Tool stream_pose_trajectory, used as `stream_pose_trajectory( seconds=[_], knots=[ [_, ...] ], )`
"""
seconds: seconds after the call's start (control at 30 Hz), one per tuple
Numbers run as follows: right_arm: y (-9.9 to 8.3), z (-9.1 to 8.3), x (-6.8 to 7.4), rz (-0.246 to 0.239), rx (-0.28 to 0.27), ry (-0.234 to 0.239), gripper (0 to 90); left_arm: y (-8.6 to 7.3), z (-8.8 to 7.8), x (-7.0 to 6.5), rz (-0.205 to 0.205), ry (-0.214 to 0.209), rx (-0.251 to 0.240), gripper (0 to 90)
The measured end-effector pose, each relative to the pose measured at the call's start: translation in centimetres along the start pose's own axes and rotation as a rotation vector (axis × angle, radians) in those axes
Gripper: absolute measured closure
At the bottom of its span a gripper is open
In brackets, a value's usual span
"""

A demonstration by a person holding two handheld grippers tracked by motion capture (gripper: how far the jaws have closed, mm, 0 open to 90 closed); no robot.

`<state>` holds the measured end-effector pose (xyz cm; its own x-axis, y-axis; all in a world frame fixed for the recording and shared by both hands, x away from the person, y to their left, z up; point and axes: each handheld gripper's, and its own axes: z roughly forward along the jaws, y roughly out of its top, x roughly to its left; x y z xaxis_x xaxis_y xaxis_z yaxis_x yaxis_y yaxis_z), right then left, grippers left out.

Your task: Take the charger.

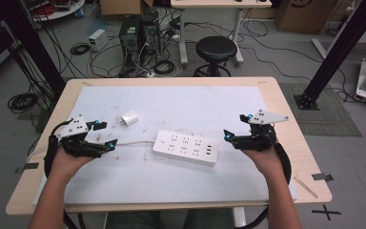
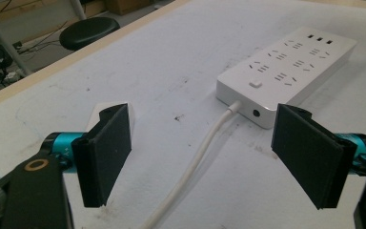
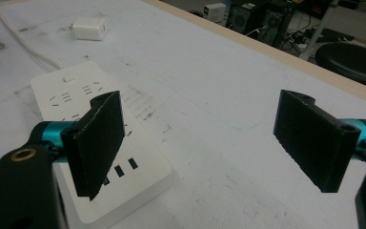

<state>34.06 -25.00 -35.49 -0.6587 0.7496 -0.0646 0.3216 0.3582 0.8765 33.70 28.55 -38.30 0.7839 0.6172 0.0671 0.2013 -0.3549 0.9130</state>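
High view: white rectangular plastic power strip (image 1: 186,147) mid-tabletop (image 1: 286,119), small white cube charger (image 1: 129,119) nearby; left gripper (image 1: 106,134) and right gripper (image 1: 233,128) flank them, jaws spread (nothing held). Left gripper view: strip ahead. Right gripper view: charger beyond strip. Likely pre-grasp; next, reach charger.

Left claw (image 1: 106,134) black with teal joints; right claw (image 1: 234,126) grey-plated.

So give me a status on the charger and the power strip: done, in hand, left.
Done: nothing visible; the small white cube charger lies loose on the table, apart from the long white power strip, whose sockets are empty. In hand: nothing; the left tool and right tool are open, either side of the strip. Left: probably picking up the charger and plugging it in.
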Motion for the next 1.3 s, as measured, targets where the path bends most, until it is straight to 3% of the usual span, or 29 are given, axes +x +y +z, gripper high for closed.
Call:
stream_pose_trajectory(
  seconds=[0.37, 0.43, 0.53, 0.67, 0.83, 0.87, 1.0, 1.03, 1.13, 1.3],
  knots=[
    [-0.2, -0.9, -0.5, 0.003, -0.012, -0.005, 17.8, 1.0, 1.2, 1.3, -0.008, 0.042, 0.039, 21.1],
    [-0.4, -1.0, -0.7, -0.003, -0.020, -0.011, 17.8, 1.4, 1.5, 1.7, -0.016, 0.050, 0.026, 21.1],
    [-0.5, -1.1, -0.6, 0.005, -0.021, -0.014, 17.8, 1.9, 2.3, 2.5, -0.017, 0.059, 0.050, 21.1],
    [-0.7, -1.4, -0.6, 0.016, -0.020, -0.021, 17.8, 2.8, 3.9, 3.9, -0.032, 0.044, 0.047, 21.1],
    [-1.0, -1.6, -0.6, 0.015, -0.021, -0.024, 17.8, 3.1, 5.3, 5.1, -0.042, 0.063, 0.049, 21.1],
    [-1.1, -1.7, -0.6, 0.020, -0.021, -0.029, 17.8, 2.7, 6.0, 5.7, -0.079, 0.071, 0.035, 21.1],
    [-1.1, -1.7, -0.7, 0.022, -0.013, -0.033, 17.8, 1.5, 7.5, 6.7, -0.097, 0.085, 0.093, 21.1],
    [-1.1, -1.7, -0.7, 0.021, -0.011, -0.032, 17.8, 1.5, 7.5, 6.7, -0.097, 0.085, 0.093, 21.0],
    [-1.2, -1.5, -0.7, 0.020, -0.012, -0.028, 17.8, 0.3, 9.2, 7.4, -0.093, 0.109, 0.159, 21.1],
    [-1.2, -1.2, -0.5, 0.015, -0.003, -0.027, 17.8, -0.7, 10.4, 7.9, -0.101, 0.105, 0.174, 21.0]
  ],
)
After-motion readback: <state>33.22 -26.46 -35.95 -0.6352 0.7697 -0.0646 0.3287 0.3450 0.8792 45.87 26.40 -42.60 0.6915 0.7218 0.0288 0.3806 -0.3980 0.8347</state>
